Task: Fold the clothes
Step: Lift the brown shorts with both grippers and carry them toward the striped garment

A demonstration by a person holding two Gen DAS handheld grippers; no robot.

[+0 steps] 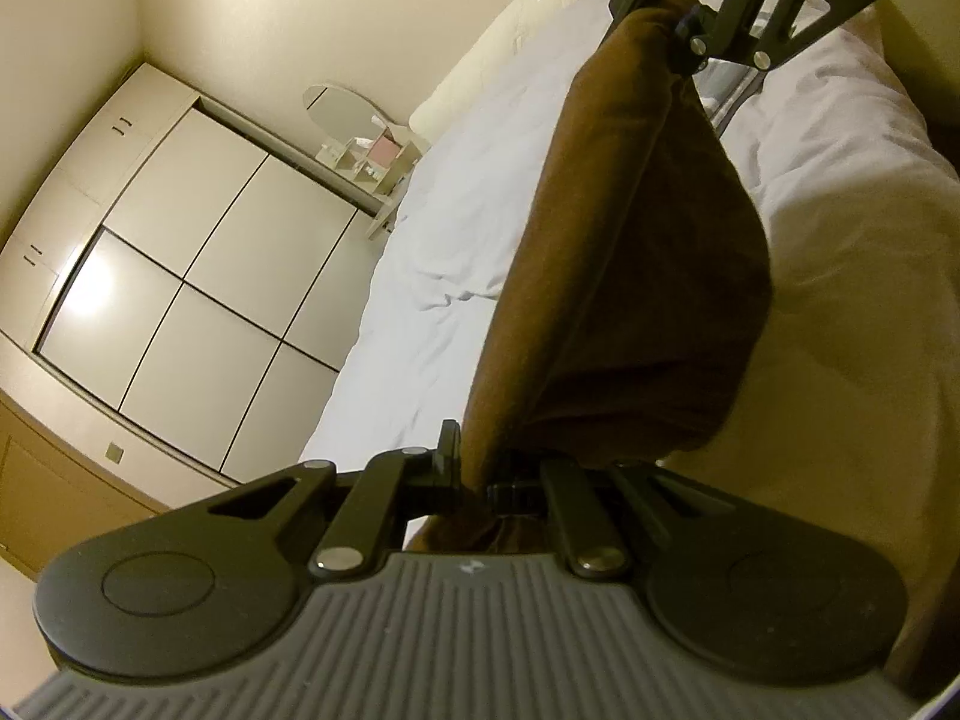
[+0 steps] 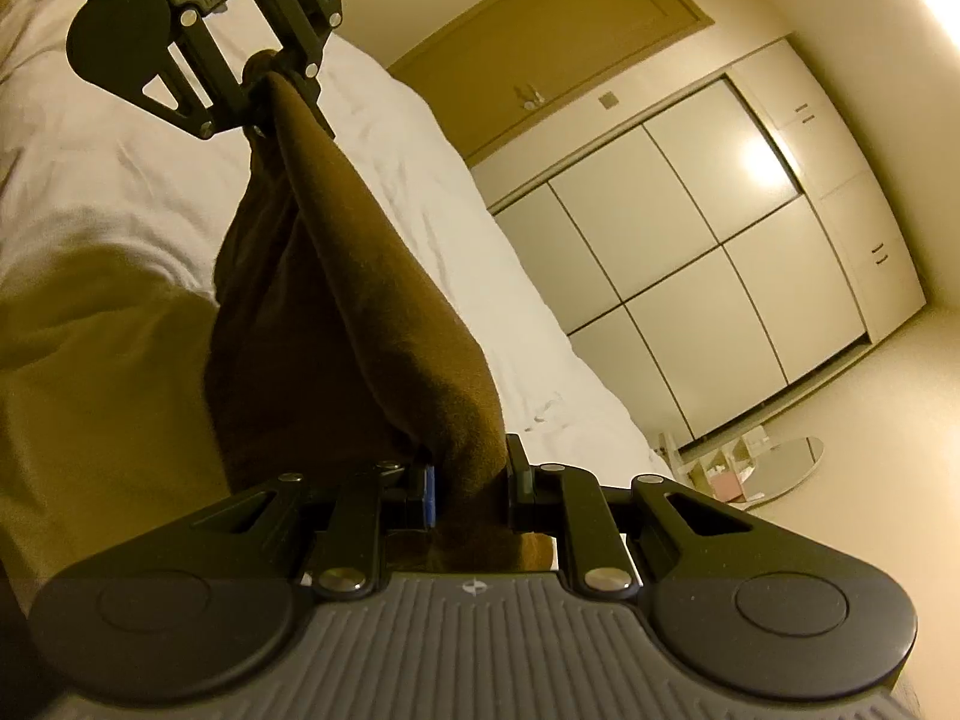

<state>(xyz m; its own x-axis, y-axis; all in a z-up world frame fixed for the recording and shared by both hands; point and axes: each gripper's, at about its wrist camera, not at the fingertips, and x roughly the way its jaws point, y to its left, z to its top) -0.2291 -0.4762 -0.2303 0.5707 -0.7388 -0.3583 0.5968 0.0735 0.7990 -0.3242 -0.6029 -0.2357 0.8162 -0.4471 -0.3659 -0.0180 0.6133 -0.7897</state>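
A dim, warm-lit bedroom holds a bed with a rumpled white cover (image 1: 432, 276), a cream wall of sliding wardrobe panels (image 1: 198, 276) and a brown wooden door (image 2: 558, 48). Beside the bed stands a small pale shelf unit (image 1: 384, 165) with an oval mirror (image 1: 342, 111) leaning at it; little boxes sit in its compartments, one of them pink, but they are too small to tell apart.

A brown soft-fabric garment (image 1: 630, 252) hangs stretched in the air above the bed, between the two tools. The left gripper (image 1: 477, 483) has its jaws closed tight on one bunched end of the cloth; the fabric passes between the fingers and hides their tips. The right gripper (image 2: 471, 492) pinches the other end likewise, a blue pad showing on one finger. Each tool appears in the other's view at the far end of the garment. What kind of garment it is cannot be made out, since its lower edge sags out of sight behind folds.
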